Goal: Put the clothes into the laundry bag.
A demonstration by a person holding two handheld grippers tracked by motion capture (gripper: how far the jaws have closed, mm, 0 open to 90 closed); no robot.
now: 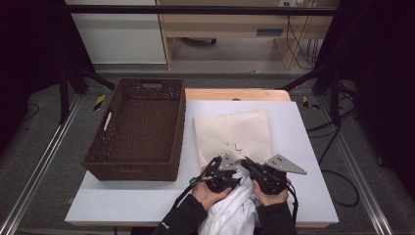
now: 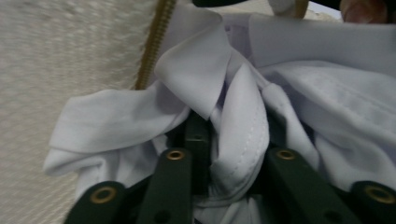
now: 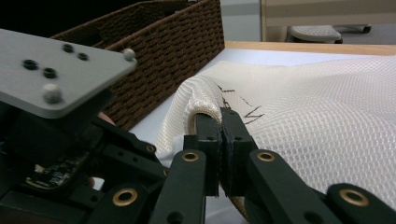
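Worktop [image 1: 303, 147]: wicker basket [image 1: 139, 129] at left, clear of the work, no obstruction. Mesh laundry bag [image 1: 234, 134] lies flat at centre. Right gripper [image 3: 219, 128], jaws together on bag's mouth edge w/ zipper, lifts it, prob. to hold the opening. Left gripper [image 1: 230, 169], jaws clamped on white shirt [image 2: 243, 116] at near edge, bunched at bag mouth, prob. for stuffing in.
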